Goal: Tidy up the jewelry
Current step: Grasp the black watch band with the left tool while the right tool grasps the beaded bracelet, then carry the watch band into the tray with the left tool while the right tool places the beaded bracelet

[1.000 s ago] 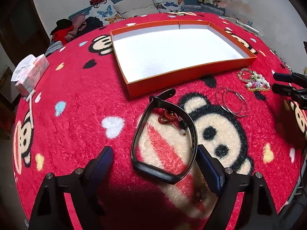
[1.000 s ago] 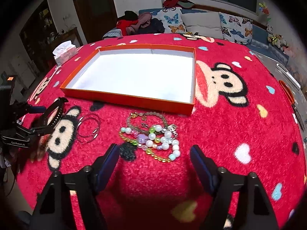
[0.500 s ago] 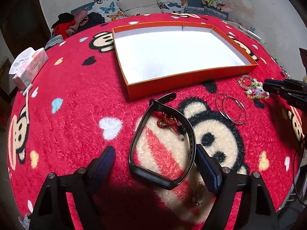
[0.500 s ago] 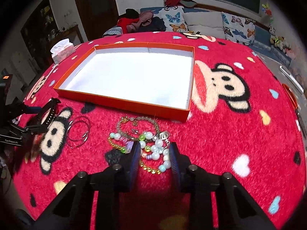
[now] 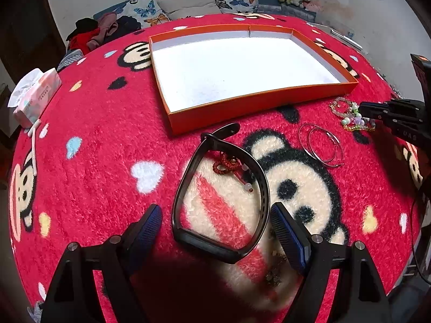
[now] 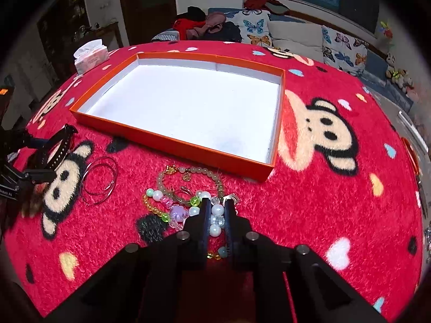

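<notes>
1. The left tongs stood wide open, low over the red monkey-print blanket, holding nothing.
2. The black wristband lay on the blanket between the two blue finger pads; whether the right-hand pad touched the band was hard to tell from the left wrist view.
3. A red knotted cord charm with a pale bead lay inside the band's loop.
4. The right tongs were closed almost together on the pearl bead bracelet, white beads showing in the narrow gap between the fingers.
5. That bracelet sat in a tangle with the coloured bead strand and the beige bead bracelet, all on the blanket just in front of the orange tray.
6. The tray's white floor held no jewelry.
7. Two thin wire hoops lay overlapping between the bead pile and the wristband.
8. A tissue pack rested at the blanket's far left edge, well apart from the jewelry.
</notes>
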Action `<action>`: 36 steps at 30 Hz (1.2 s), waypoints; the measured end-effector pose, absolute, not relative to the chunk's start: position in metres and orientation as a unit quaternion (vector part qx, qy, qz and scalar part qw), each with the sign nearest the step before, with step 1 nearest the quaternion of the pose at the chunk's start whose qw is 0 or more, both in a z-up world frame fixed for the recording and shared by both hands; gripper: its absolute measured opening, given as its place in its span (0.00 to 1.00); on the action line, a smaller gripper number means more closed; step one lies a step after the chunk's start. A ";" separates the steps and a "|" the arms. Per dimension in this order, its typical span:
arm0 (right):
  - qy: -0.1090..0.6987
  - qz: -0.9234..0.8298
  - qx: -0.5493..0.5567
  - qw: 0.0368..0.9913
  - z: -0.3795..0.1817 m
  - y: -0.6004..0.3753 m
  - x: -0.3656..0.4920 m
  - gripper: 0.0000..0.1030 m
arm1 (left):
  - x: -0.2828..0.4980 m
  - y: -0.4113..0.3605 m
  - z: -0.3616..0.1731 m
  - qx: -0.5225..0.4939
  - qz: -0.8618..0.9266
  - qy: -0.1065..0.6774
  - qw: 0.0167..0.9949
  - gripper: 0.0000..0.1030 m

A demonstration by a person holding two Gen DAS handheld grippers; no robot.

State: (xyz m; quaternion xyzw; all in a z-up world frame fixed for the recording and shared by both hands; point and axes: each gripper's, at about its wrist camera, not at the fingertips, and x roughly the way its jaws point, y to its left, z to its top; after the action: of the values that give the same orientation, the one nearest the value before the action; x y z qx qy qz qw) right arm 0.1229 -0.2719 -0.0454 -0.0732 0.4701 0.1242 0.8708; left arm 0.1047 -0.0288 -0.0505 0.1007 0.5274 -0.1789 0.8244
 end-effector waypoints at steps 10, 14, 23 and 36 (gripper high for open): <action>0.438 0.130 -0.066 0.887 -0.017 -0.267 0.109 0.12 | 0.098 -0.024 -0.047 0.101 -0.186 0.515 0.831 0.65; 0.423 0.138 -0.059 0.894 -0.001 -0.264 0.103 0.12 | 0.092 -0.022 -0.042 0.096 -0.187 0.511 0.833 0.59; 0.393 0.154 -0.039 0.906 0.030 -0.261 0.097 0.12 | 0.080 -0.008 -0.025 0.073 -0.178 0.502 0.843 0.57; 0.346 0.165 -0.024 0.923 0.087 -0.269 0.108 0.12 | 0.095 -0.021 0.045 0.067 -0.192 0.450 0.869 0.57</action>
State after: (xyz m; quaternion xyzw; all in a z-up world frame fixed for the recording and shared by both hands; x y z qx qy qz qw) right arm 0.1076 -0.2691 0.0871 -0.0244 0.3457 0.1651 0.9234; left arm 0.0950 -0.0212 0.0448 0.0667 0.4503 -0.1923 0.8694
